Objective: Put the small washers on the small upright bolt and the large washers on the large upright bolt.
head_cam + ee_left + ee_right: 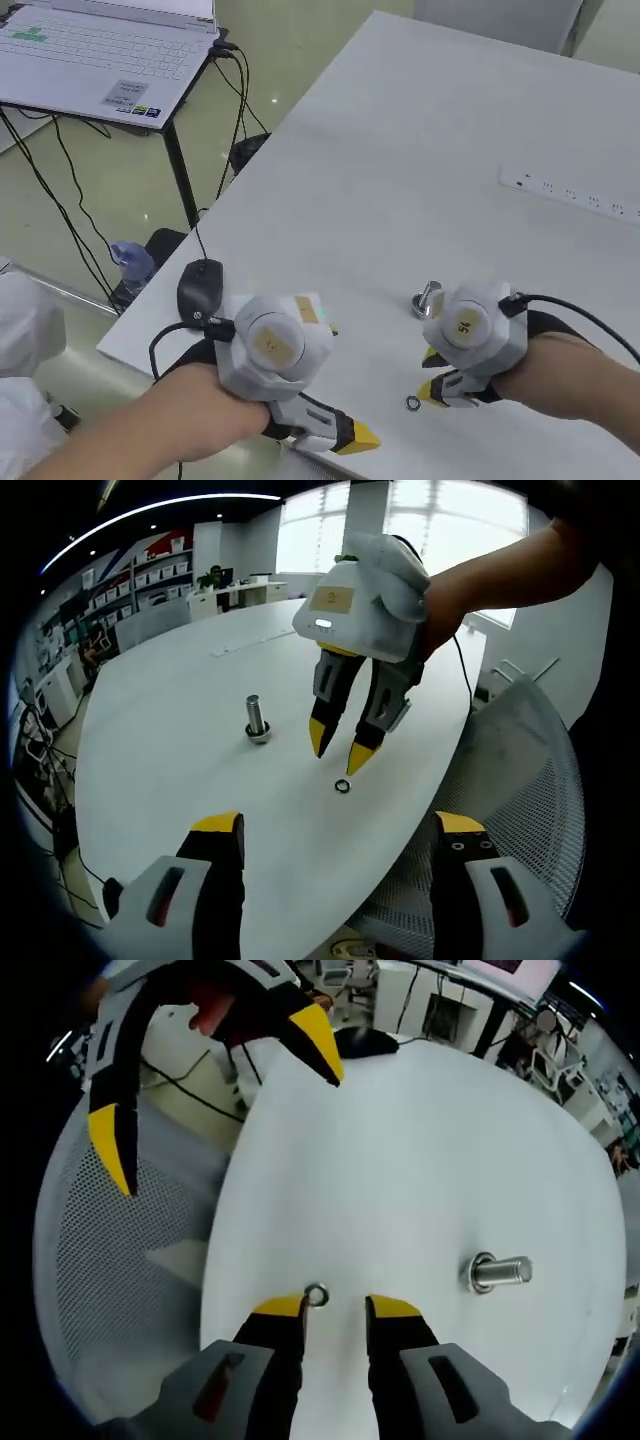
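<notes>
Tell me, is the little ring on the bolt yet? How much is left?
Not yet. The washer lies flat on the table, apart from the upright bolt. The right hand-held gripper is open, its tips at the washer, not gripping it. The left hand-held gripper is open and holds nothing. Left to do: grab the washer and drop it over the bolt. I cannot tell if the bolt already carries any.
</notes>
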The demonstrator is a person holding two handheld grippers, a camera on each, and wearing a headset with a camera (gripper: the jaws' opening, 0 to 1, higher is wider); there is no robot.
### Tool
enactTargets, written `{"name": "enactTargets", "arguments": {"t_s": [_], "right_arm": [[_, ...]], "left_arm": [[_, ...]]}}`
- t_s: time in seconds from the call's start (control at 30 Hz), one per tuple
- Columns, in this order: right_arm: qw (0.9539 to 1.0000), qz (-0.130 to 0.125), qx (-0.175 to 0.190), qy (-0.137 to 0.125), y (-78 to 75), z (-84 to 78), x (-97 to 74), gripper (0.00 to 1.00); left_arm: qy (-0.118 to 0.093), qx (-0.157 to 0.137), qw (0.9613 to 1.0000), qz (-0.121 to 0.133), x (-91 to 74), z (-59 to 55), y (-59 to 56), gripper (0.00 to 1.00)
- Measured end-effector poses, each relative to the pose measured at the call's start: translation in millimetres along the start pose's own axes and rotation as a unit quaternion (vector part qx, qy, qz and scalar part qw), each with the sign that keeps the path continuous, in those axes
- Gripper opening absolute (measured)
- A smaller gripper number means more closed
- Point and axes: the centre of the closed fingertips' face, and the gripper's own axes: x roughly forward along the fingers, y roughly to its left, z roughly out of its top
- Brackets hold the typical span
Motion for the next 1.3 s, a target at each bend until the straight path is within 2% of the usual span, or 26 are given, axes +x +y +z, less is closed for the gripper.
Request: {"name": "enactTargets", "arguments": {"t_s": [0.13,0.37,0.77,0.87,1.03,1.2,1.3], "right_arm": [[1.0,0.004,-0.004,0.0,7.2,-1.0,7.6,0.25],[0.9999,0.003,-0.01,0.01,8.8,-8.0,17.7,0.24],[0.9995,-0.001,-0.016,0.026,10.3,-10.7,24.6,0.23],[0.9994,-0.002,-0.016,0.03,10.4,-11.1,25.0,0.23],[0.9989,-0.004,-0.028,0.037,13.7,-11.4,25.3,0.21],[0.9986,-0.003,-0.024,0.047,13.5,-11.5,25.4,0.19],[0.9983,-0.004,-0.017,0.055,12.8,-11.3,26.4,0.18]], "left_arm": [[0.001,-0.002,1.0,0.002,-2.0,-2.6,-0.3,0.75],[0.001,-0.005,1.0,0.001,-4.0,-6.4,-3.0,0.74],[0.005,-0.01,0.9999,0.001,-5.3,-14.3,-4.1,0.73],[-0.002,-0.013,0.9999,0.003,-6.5,-12.2,-2.8,0.72],[-0.003,-0.014,0.9999,0.005,-6.0,-12.5,-2.2,0.72],[-0.012,-0.02,0.9997,0.002,-4.9,-10.9,-3.0,0.72],[-0.009,-0.019,0.9998,0.003,-4.3,-13.0,-3.0,0.72]]}}
